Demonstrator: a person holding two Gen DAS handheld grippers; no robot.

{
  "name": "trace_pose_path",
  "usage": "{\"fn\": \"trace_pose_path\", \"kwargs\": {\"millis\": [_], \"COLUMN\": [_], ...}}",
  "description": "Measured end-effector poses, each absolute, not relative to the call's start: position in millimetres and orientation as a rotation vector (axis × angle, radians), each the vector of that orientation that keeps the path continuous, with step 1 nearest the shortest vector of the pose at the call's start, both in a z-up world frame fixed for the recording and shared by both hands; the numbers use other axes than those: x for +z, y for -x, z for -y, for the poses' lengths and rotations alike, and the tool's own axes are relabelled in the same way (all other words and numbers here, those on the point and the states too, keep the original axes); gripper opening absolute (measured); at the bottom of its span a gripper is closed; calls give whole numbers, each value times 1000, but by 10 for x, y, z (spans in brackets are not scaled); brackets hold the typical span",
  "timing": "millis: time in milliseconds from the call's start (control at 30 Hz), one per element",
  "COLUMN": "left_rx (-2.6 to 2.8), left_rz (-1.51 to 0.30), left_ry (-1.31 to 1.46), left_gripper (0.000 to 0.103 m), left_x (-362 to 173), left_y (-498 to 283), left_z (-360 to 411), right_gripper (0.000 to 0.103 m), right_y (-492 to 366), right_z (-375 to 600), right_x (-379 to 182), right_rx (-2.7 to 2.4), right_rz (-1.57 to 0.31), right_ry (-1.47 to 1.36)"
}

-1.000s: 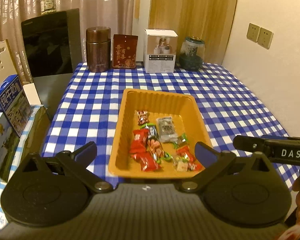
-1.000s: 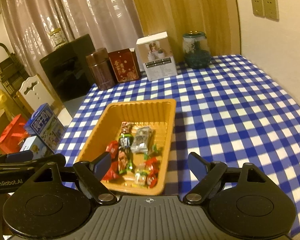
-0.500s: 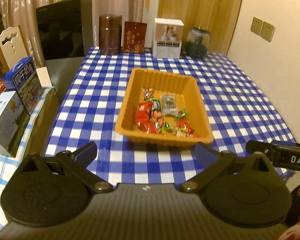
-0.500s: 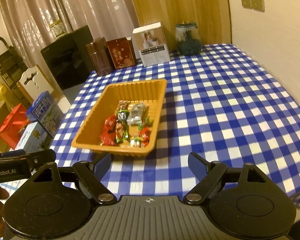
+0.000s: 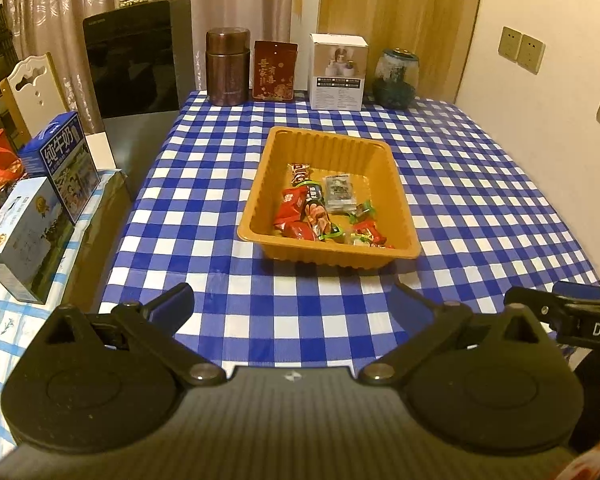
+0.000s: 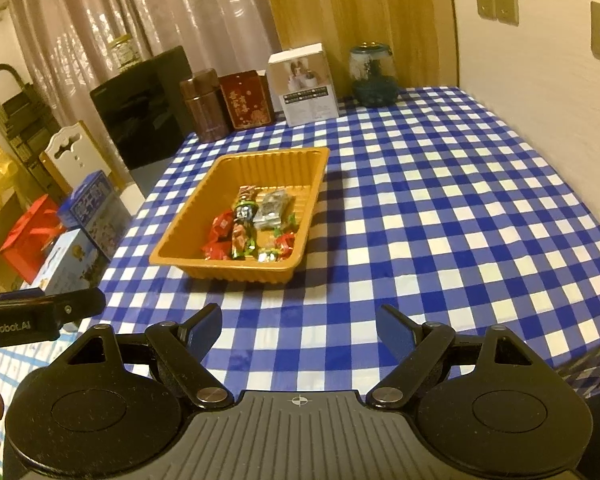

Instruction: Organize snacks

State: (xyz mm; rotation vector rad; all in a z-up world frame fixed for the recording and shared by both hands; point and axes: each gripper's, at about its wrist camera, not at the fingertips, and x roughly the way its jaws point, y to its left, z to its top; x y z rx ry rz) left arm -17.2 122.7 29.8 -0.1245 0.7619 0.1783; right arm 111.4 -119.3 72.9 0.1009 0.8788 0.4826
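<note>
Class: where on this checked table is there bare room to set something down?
Bare cloth lies between the orange tray and the wall-side edge, and between tray and both open grippers. The back edge is crowded: brown canister, red tin, white box, glass jar.

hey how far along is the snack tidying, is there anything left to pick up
Done: the wrapped snacks all lie inside the orange tray, and no loose snack shows on the checkered tablecloth around it. In hand: nothing; the left tongs and right tongs are both open and empty, short of the tray. Left: apparently nothing in view, so the job looks finished.
</note>
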Motion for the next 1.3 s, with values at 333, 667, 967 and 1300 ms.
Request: {"fn": "trace_pose_path", "kwargs": {"millis": [333, 667, 967, 1300], "left_rx": [160, 145, 130, 127], "left_rz": [-775, -763, -746, -748], "left_ry": [94, 86, 93, 93], "left_gripper": [103, 103, 103, 103], "left_x": [304, 340, 378, 377], "left_y": [311, 425, 462, 470], "left_z": [-1059, -969, -920, -928], "right_gripper": [84, 84, 84, 84], "right_y": [-935, -819, -751, -756], "right_z": [1219, 1332, 1364, 1374], "right_x": [806, 825, 894, 884], "right_rx": [494, 476, 476, 472], "right_rz": [-860, -867, -846, -852], "right_ry": [-70, -65, -61, -69]}}
